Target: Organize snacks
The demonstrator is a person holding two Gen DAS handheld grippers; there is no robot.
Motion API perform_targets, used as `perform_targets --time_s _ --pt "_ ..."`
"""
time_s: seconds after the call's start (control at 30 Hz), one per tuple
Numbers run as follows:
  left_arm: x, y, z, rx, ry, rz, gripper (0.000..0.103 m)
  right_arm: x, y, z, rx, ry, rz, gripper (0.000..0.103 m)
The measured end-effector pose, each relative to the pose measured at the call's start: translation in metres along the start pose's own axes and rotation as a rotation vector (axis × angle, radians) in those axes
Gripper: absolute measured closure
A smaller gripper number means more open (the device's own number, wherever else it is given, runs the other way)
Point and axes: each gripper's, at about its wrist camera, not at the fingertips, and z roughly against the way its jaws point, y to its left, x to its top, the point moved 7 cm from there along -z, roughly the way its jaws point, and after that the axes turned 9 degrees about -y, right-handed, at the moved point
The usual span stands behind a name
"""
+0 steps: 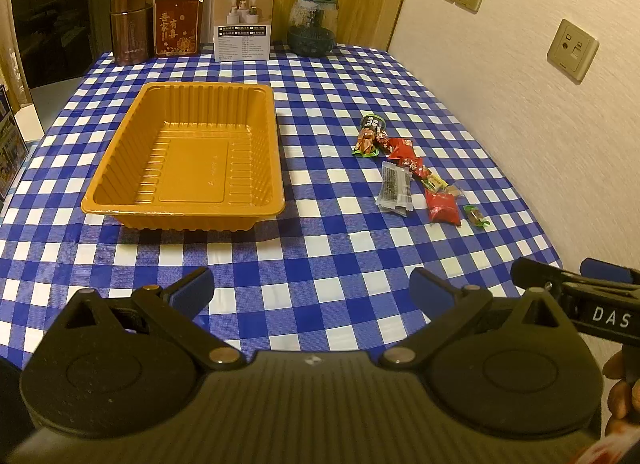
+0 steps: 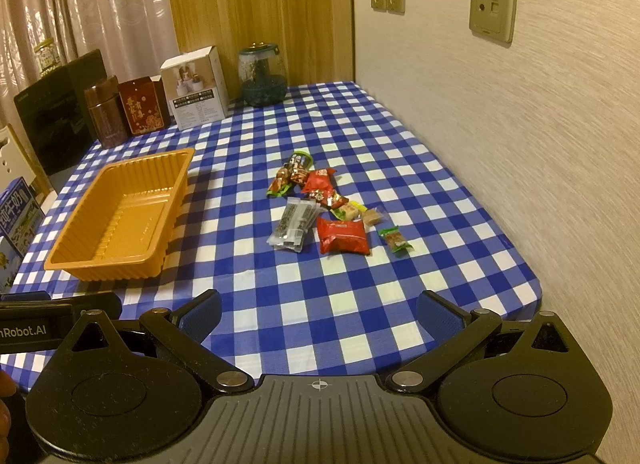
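An empty orange plastic tray (image 1: 120, 188) (image 2: 64, 260) sits on the blue checked tablecloth, left of centre. To its right lies a loose string of wrapped snacks: a clear pack with dark contents (image 1: 396, 188) (image 2: 292, 224), a red packet (image 1: 442, 206) (image 2: 343, 238), a small green-ended candy (image 1: 476, 218) (image 2: 395, 239), and several red and green sweets (image 1: 370, 140) (image 2: 298, 172) farther back. My left gripper (image 1: 312, 292) hovers open over the near table edge. My right gripper (image 2: 320, 312) stands open, nothing between its fingers, near the front edge.
Along the back edge stand a brown canister (image 1: 130, 24), a red box (image 1: 176, 24), a white carton (image 1: 243, 20) and a glass jar (image 1: 312, 24). A wall with sockets (image 1: 572, 50) bounds the right side. A milk carton (image 2: 16, 220) stands at the left.
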Motion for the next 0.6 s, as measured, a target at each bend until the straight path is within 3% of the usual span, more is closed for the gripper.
perform_targets --time_s 0.6 --pt "-0.0048 -0.0043 -0.003 -0.011 0.007 0.001 0.0 -0.0024 -0.0053 -0.002 -0.005 0.001 -0.009 0.0"
